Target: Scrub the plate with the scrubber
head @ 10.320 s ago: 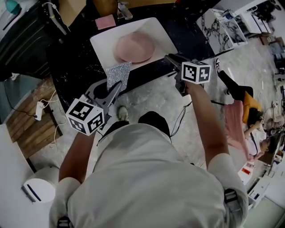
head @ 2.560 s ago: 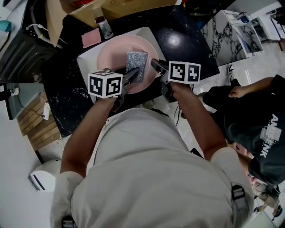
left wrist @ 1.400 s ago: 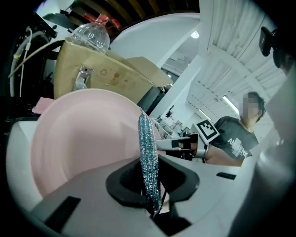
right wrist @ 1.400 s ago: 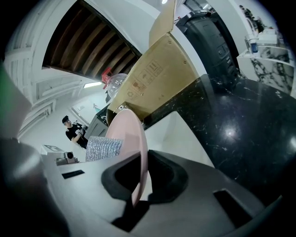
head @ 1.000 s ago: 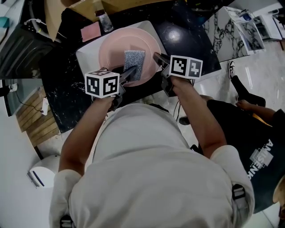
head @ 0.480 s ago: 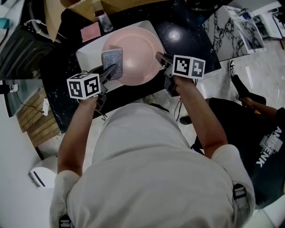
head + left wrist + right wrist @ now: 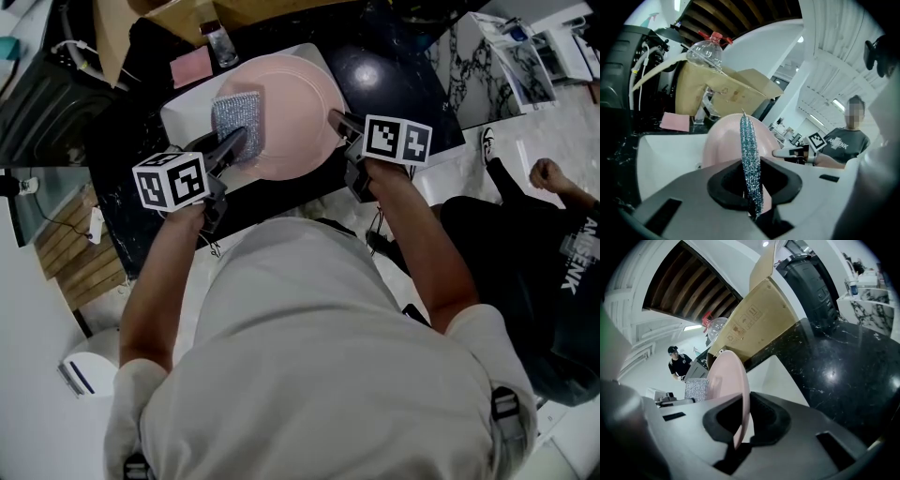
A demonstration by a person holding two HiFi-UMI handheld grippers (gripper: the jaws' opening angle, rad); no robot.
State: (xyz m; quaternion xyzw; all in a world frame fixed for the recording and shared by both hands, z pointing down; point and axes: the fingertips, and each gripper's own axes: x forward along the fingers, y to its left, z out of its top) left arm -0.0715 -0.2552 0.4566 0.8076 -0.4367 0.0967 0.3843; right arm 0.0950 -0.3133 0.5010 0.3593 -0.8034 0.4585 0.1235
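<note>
My right gripper (image 7: 336,123) is clamped on the plate (image 7: 286,112) at its right rim, plate tilted. My left gripper (image 7: 228,147) pinches the scrubber (image 7: 238,114), flat on the plate's left side, so I'd guess sweep right next.

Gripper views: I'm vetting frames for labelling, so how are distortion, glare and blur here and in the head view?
Left gripper view: strong fisheye bending, dark rounded corners, the scrubber sharp edge-on. Right gripper view: the same fisheye, the plate rim clear. Head view: even light, a bright glare spot on the black countertop, no obvious motion blur.
</note>
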